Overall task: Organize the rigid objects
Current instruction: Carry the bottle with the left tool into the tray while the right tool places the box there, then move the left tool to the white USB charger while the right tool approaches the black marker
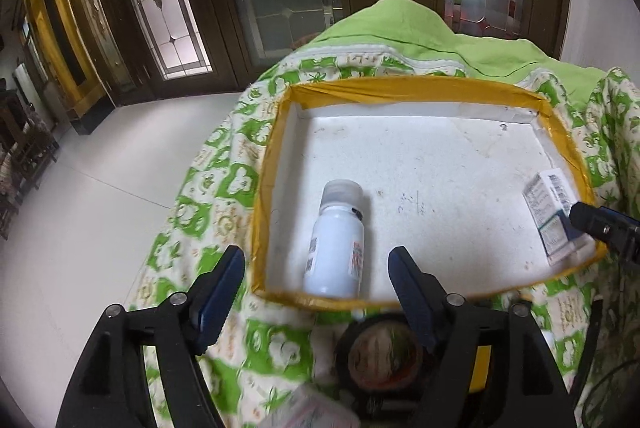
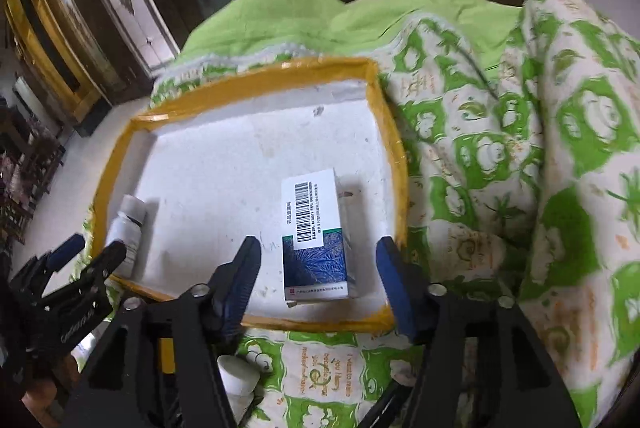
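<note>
Both grippers, left [image 1: 316,276] and right [image 2: 318,268], hang spread and empty over the tray [image 1: 400,83], where the white bottle [image 1: 336,248] looks light, stiff, slick — best pinched mid-body.

- My left claw [image 1: 316,292]: jaws spread wide, nothing between them, blue pads facing each other, pointing forward and down.
- My right claw [image 2: 318,276]: jaws likewise wide apart, gripping nothing, angled forward and down.
- From the left camera, the right claw's tip shows at the far right edge; from the right camera, the left claw sits lower left.
</note>
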Motion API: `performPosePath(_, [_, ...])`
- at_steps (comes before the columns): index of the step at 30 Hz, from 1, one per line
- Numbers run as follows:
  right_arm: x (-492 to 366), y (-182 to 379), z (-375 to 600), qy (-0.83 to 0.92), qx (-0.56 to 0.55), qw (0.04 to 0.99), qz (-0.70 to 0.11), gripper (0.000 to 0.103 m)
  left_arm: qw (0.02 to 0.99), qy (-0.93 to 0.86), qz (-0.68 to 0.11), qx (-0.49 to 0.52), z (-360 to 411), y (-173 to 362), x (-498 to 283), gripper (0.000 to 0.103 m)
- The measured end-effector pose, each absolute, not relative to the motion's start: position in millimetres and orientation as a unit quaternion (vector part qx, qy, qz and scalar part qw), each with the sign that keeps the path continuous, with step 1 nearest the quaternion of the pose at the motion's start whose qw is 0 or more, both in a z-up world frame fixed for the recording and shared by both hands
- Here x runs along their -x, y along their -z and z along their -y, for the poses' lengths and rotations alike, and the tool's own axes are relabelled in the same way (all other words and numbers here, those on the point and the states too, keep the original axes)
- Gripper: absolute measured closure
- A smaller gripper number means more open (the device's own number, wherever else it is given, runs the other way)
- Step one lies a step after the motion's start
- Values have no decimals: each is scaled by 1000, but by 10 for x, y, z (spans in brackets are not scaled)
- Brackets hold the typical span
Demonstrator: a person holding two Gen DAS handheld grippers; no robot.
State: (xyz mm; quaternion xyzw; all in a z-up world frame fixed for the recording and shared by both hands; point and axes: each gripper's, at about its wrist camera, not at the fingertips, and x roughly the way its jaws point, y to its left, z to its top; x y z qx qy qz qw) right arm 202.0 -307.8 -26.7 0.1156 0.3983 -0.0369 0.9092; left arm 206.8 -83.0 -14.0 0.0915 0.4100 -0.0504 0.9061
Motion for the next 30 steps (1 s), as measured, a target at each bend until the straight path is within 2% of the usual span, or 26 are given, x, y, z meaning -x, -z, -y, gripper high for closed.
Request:
performPosePath(6, [-1683, 182, 3161, 32, -156, 912, -378, 38, 910, 39, -392, -133, 822, 25, -1666, 23])
performPosePath(9, [-1495, 189, 3153, 29, -162, 913, -374, 38, 909, 40, -393, -134, 767, 13, -1374, 16])
performPosePath(12, [-1313, 205, 3094, 18, -159, 914, -373, 36, 908, 49, -402, -108, 640, 69, -1049, 12])
performPosePath(19, [-940, 230, 2999, -3, -156, 916, -371, 34, 893, 90, -440, -15, 393, 225, -526, 12])
performPosePath(23, [-779, 230, 3042, -11, -174, 913, -369, 34, 907, 112, -405, -1, 370, 81, -324, 7])
performPosePath(30, [-611, 251, 2979, -13, -161, 913, -374, 34, 893, 142, -428, -4, 459, 162, -167, 7])
